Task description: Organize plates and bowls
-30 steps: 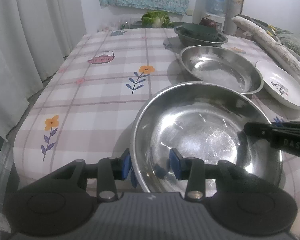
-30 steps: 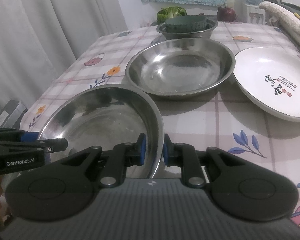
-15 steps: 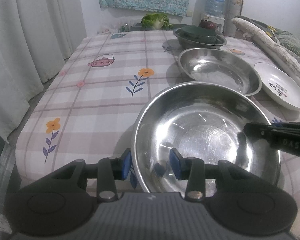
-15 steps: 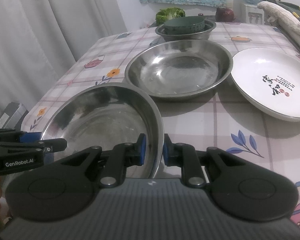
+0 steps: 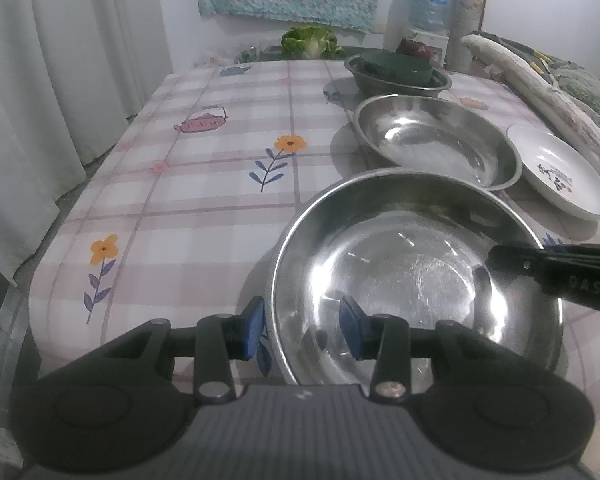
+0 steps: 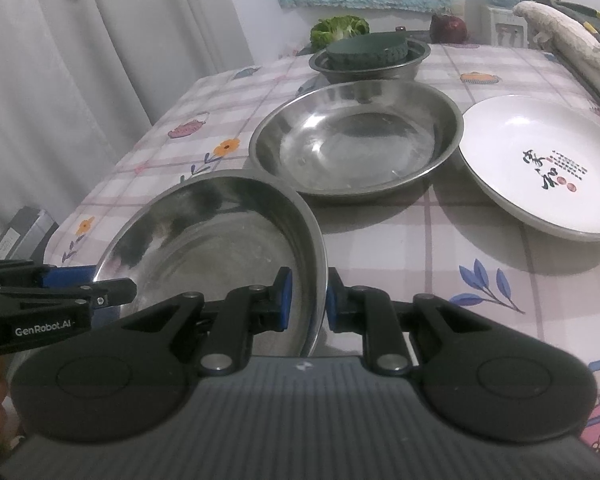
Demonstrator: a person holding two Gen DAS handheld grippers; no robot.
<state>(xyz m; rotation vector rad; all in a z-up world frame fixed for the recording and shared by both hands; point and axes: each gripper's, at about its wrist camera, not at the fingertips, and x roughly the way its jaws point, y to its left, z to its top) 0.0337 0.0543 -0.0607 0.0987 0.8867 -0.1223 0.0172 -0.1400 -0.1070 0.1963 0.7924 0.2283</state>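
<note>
Right wrist view sets out the worktop (image 6: 440,240) in its checked flowered cloth, the dishes in a rough line running away from the camera; nearest is the near steel bowl (image 6: 220,248), just behind it the second steel bowl (image 6: 356,148), their rims very close or touching, I cannot tell which; beyond that sits a small steel bowl (image 6: 404,62) with a dark green dish (image 6: 366,52) in it; the white plate (image 6: 540,168) lies just to the right of the second bowl. Both hands are at the near bowl, on opposite sides; the right gripper (image 6: 305,300) is clenched on its right rim, one pad inside the wall and one outside; the left gripper (image 5: 300,330) straddles the left rim, pads noticeably wider than the thin wall, so I judge it a loose hold or none. The likely stacking target, the second bowl, lies straight ahead of both grippers and slightly right; a lift and forward carry would nest the near bowl into it.
</note>
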